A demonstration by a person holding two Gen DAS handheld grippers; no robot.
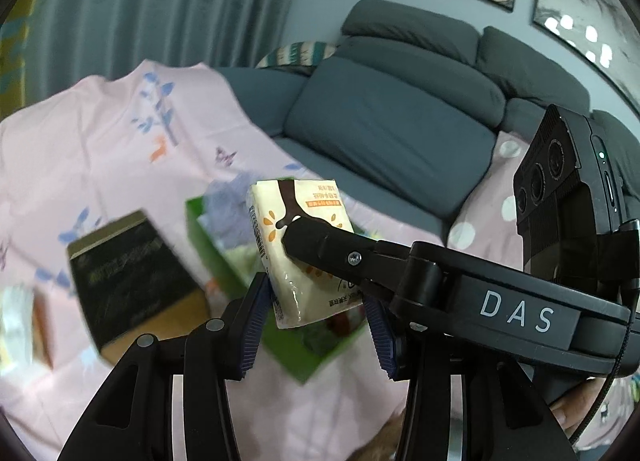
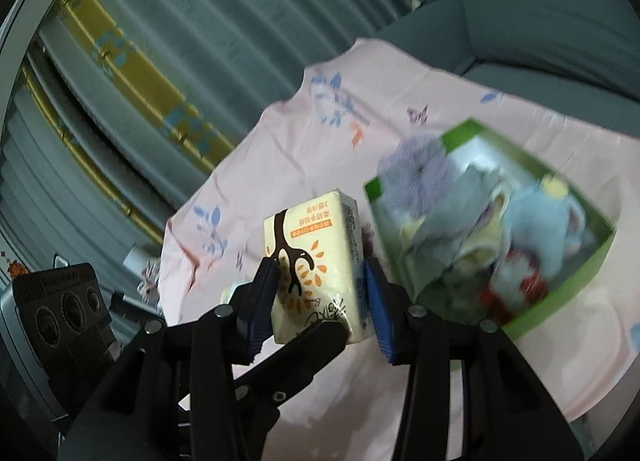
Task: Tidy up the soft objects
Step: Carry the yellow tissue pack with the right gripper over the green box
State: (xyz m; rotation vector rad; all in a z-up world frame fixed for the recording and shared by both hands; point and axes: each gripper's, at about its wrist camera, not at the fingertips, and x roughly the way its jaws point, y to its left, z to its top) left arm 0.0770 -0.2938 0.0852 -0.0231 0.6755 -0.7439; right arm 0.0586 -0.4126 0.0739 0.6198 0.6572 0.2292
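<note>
A cream tissue pack (image 1: 298,249) with a brown tree print is held in the air above the pink cloth. Both grippers hold it. My left gripper (image 1: 316,313) has its blue pads at the pack's lower end, and the right gripper's black finger crosses the pack's face. In the right wrist view my right gripper (image 2: 320,303) is shut on the same tissue pack (image 2: 312,261), with the left gripper's finger under it. The green box (image 2: 568,297) to the right holds several plush toys and a lilac fluffy item.
A black and gold box (image 1: 132,277) lies on the pink cloth (image 1: 120,165) to the left of the green box (image 1: 208,245). A grey sofa (image 1: 392,129) stands behind. Curtains (image 2: 160,41) hang at the far left.
</note>
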